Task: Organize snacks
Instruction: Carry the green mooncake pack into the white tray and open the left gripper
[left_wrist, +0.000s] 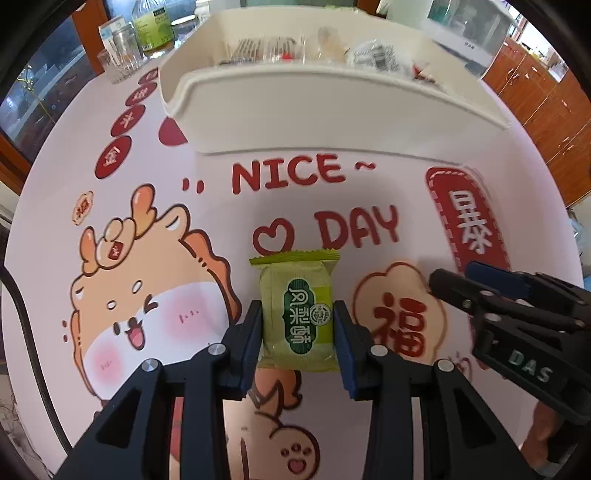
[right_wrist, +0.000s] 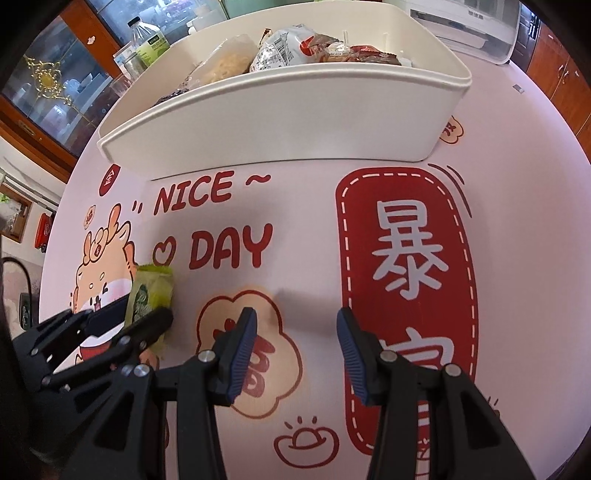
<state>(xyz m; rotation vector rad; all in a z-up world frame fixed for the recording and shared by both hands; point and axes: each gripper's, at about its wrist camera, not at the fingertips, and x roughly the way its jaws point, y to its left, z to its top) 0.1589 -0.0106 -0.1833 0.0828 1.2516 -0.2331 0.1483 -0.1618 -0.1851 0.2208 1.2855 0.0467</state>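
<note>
The left gripper (left_wrist: 297, 332) pinches a green snack packet (left_wrist: 297, 314) between its two blue pads, one pad pressed flat to each long side, so the packet sits upright between the fingers with its crimped top edge pointing away from the camera. The packet's dark green label carries white characters. Whether it touches the table or is lifted clear of it cannot be told from the left wrist view; in the right wrist view the same packet (right_wrist: 149, 295) shows clamped in the left gripper (right_wrist: 144, 314) near the cartoon dragon print.

The right gripper (right_wrist: 295, 347) stands with its jaws spread and nothing between them, only the printed tablecloth (right_wrist: 295, 229) beneath (a pink cloth with "NICE DAY" in red letters, a heart and a red panel of white characters). It sits just beside the left one, to its right (left_wrist: 454, 280).

Beyond both grippers a white bin (right_wrist: 295, 122) rests on the cloth, already holding several wrapped snacks (right_wrist: 288, 48). Behind its left end stand a glass jar (left_wrist: 123, 50) and a green-labelled bottle (left_wrist: 153, 27)
</note>
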